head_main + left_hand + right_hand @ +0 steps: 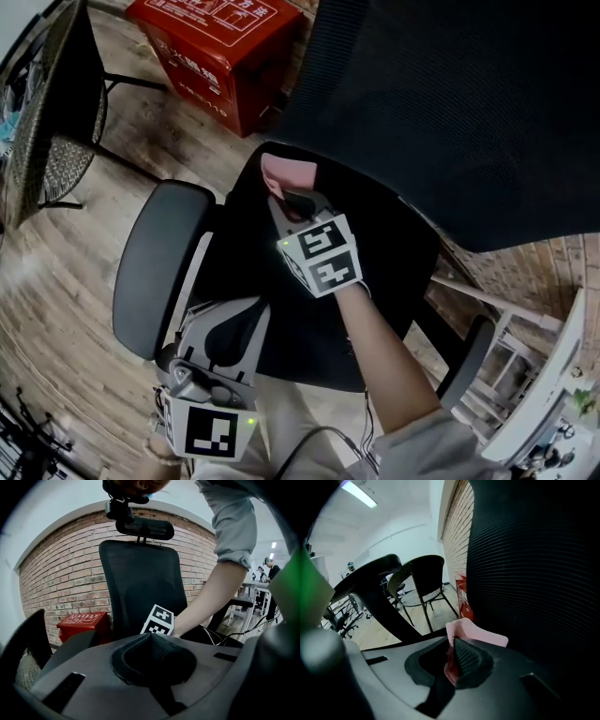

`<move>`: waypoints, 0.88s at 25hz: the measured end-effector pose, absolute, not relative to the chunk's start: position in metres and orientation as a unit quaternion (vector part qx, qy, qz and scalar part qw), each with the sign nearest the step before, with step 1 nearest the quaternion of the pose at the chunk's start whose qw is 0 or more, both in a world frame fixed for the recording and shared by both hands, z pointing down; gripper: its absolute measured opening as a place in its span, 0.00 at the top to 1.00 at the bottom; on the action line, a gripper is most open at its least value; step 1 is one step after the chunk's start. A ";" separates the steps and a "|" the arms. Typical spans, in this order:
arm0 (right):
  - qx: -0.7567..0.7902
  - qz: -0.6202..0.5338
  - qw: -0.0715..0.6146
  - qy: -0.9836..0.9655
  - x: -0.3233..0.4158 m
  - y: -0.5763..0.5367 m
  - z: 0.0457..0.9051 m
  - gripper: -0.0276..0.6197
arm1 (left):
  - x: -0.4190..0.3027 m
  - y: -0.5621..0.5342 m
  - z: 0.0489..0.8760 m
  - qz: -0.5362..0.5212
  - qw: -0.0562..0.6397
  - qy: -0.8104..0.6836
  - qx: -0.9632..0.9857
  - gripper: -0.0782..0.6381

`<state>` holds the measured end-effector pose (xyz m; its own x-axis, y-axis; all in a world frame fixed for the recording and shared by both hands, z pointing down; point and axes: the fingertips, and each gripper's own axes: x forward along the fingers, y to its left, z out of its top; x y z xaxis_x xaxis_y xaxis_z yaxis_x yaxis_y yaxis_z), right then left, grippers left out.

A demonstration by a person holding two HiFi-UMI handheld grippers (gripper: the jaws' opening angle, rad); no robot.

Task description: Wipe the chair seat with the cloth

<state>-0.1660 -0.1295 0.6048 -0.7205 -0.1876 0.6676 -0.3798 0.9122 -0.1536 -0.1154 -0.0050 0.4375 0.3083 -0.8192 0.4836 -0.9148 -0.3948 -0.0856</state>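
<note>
A black office chair stands below me, its seat (375,281) dark and its mesh back (459,103) at the upper right. My right gripper (291,208) is shut on a pink cloth (286,174) and holds it over the seat's far left part, close to the back. In the right gripper view the pink cloth (474,634) sticks out from between the shut jaws beside the mesh back (534,564). My left gripper (211,370) hangs at the seat's near left edge, jaws together with nothing in them. The left gripper view faces the chair back (140,578) and my right arm (211,597).
The chair's left armrest (155,267) lies between my left gripper and the wooden floor. A red box (220,42) stands against the brick wall. A wire chair (52,103) is at the far left. A white frame (534,375) stands at the right.
</note>
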 end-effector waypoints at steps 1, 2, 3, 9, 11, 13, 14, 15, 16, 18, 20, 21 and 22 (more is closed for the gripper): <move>0.147 0.142 0.338 -0.919 -0.171 -0.126 0.603 0.87 | -0.115 -0.005 0.437 0.231 0.103 -0.540 0.802 0.87; 0.142 0.144 0.335 -0.920 -0.175 -0.122 0.602 0.87 | -0.115 -0.004 0.437 0.231 0.103 -0.540 0.803 0.87; 0.139 0.147 0.333 -0.921 -0.177 -0.120 0.601 0.87 | -0.115 -0.004 0.437 0.231 0.103 -0.540 0.803 0.87; 0.152 0.160 0.330 -0.918 -0.171 -0.115 0.605 0.87 | -0.113 -0.004 0.438 0.227 0.104 -0.539 0.804 0.87; 0.167 0.164 0.330 -0.914 -0.160 -0.117 0.608 0.87 | -0.110 -0.004 0.439 0.229 0.104 -0.534 0.807 0.87; 0.186 0.171 0.332 -0.909 -0.146 -0.119 0.611 0.87 | -0.107 -0.004 0.439 0.231 0.103 -0.529 0.810 0.87; 0.195 0.173 0.334 -0.906 -0.139 -0.120 0.613 0.87 | -0.105 -0.004 0.439 0.232 0.102 -0.526 0.812 0.87; 0.203 0.175 0.335 -0.903 -0.132 -0.120 0.614 0.87 | -0.104 -0.005 0.440 0.233 0.102 -0.524 0.813 0.87; 0.212 0.178 0.336 -0.900 -0.125 -0.121 0.616 0.87 | -0.103 -0.006 0.440 0.234 0.101 -0.522 0.814 0.87; 0.234 0.184 0.338 -0.893 -0.109 -0.124 0.619 0.87 | -0.100 -0.009 0.442 0.234 0.101 -0.517 0.817 0.87; 0.259 0.187 0.342 -0.884 -0.089 -0.126 0.622 0.87 | -0.096 -0.011 0.442 0.234 0.099 -0.510 0.821 0.87; 0.271 0.185 0.345 -0.880 -0.079 -0.127 0.622 0.87 | -0.092 -0.012 0.442 0.235 0.098 -0.507 0.824 0.87; 0.282 0.181 0.348 -0.876 -0.068 -0.127 0.622 0.87 | -0.089 -0.012 0.441 0.235 0.097 -0.503 0.826 0.87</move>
